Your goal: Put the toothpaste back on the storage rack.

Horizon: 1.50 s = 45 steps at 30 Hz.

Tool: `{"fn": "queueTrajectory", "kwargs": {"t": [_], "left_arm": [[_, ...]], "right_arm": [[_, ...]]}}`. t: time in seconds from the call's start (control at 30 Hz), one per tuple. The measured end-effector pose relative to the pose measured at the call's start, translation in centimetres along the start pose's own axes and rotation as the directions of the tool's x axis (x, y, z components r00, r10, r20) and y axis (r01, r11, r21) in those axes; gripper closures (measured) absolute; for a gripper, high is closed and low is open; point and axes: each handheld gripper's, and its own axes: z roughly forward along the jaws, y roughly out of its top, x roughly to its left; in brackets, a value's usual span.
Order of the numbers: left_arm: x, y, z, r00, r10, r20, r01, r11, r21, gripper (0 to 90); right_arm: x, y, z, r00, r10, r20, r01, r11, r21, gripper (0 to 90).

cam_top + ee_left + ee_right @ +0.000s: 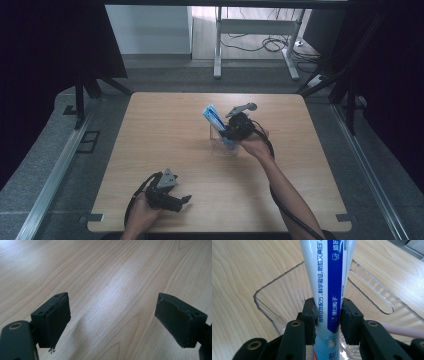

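In the clear holder (274, 302), toothpaste tube (329, 277) upright, tail end up, right gripper (328, 318) clamping it, left gripper (112, 320) spread, empty

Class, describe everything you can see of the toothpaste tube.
The toothpaste tube is soft-looking plastic, white with a blue band and printed lettering, pale blue lower down. It stands tilted in a clear plastic holder near the table's middle. The right hand-held gripper has it between its jaws, pads at both sides.
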Motion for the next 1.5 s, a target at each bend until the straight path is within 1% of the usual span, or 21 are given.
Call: {"fn": "queueTrajectory", "kwargs": {"t": [0.13,0.33,0.4,0.47,0.53,0.6,0.63,0.7,0.73,0.87,0.93,1.0,1.1,1.17,1.27,1.33,1.43,1.5], "left_arm": [[0.0,0.0,0.1,1.0,-0.001,0.002,0.001,1.0,-0.001,13.1],[0.0,0.1,0.0,1.0,-0.001,0.004,0.001,1.0,-0.008,13.1],[0.0,0.1,0.0,1.0,-0.003,0.004,0.003,0.9999,-0.011,13.1],[0.0,0.1,0.0,1.0,-0.005,0.006,0.005,0.9999,-0.013,13.1],[0.0,0.1,0.0,1.0,-0.005,0.007,0.005,0.9999,-0.014,13.1],[0.0,0.1,0.0,1.0,-0.004,0.008,0.004,0.9999,-0.013,13.1],[-0.1,0.1,0.0,1.0,-0.003,0.009,0.003,0.9999,-0.012,13.1],[-0.1,0.1,0.1,0.9999,-0.001,0.011,0.002,1.0,-0.01,13.1],[-0.1,0.1,0.1,0.9999,-0.003,0.012,0.003,0.9999,-0.011,13.1],[0.0,0.0,0.1,0.9999,-0.001,0.012,0.001,1.0,-0.007,13.1],[0.0,0.0,0.1,0.9999,-0.001,0.013,0.002,1.0,-0.007,13.1],[0.0,0.0,0.1,0.9999,-0.002,0.015,0.002,1.0,-0.007,13.1],[-0.1,0.0,0.2,0.9999,-0.002,0.016,0.002,1.0,-0.006,13.1],[0.0,0.0,0.1,0.9999,-0.001,0.016,0.001,1.0,-0.005,13.1],[0.0,0.0,0.1,0.9999,-0.002,0.015,0.002,1.0,-0.005,13.1],[0.0,0.0,0.1,0.9999,-0.002,0.015,0.002,1.0,-0.005,13.1],[0.0,0.0,0.2,0.9996,-0.009,0.025,0.009,0.9999,-0.009,13.1],[0.1,-0.1,0.1,0.9994,-0.016,0.03,0.016,0.9998,-0.013,13.1]], "right_arm": [[0.0,0.3,-0.5,1.0,0.008,-0.002,-0.008,1.0,-0.026,63.2],[0.0,0.7,-1.4,0.9999,0.009,0.011,-0.008,0.999,-0.042,56.4],[0.0,0.8,-1.6,0.9997,0.017,0.016,-0.016,0.999,-0.043,54.0],[-0.1,0.7,-1.8,0.9996,0.026,0.011,-0.026,0.999,-0.046,51.8],[-0.1,0.7,-2.0,0.9996,0.026,0.011,-0.026,0.998,-0.051,49.4],[0.0,0.7,-2.1,0.9996,0.028,0.001,-0.028,0.998,-0.053,46.9],[0.0,0.7,-2.1,0.9997,0.025,-0.004,-0.025,0.998,-0.051,44.9],[0.1,0.8,-2.2,0.9999,0.007,0.009,-0.006,0.999,-0.051,42.1],[0.2,0.8,-2.2,1.0,-0.001,0.007,0.001,0.999,-0.052,40.0],[0.4,0.9,-2.4,0.9999,-0.009,-0.014,0.008,0.998,-0.058,31.4],[0.5,0.9,-2.6,0.9998,-0.013,-0.013,0.013,0.998,-0.058,28.6],[0.6,0.9,-2.8,0.9998,-0.016,-0.015,0.015,0.998,-0.061,22.4],[0.8,1.0,-3.0,0.9998,-0.019,-0.01,0.018,0.998,-0.063,16.5],[0.8,0.9,-3.2,0.9997,-0.019,-0.014,0.018,0.998,-0.064,14.6],[0.9,0.9,-3.5,0.9994,-0.032,-0.011,0.031,0.997,-0.064,12.9],[0.9,0.8,-3.7,0.9995,-0.03,-0.011,0.03,0.997,-0.071,8.8],[1.0,0.7,-3.8,0.9993,-0.036,-0.008,0.035,0.998,-0.061,1.0],[1.1,0.6,-4.0,0.999,-0.044,-0.002,0.044,0.997,-0.058,0.0]]}}
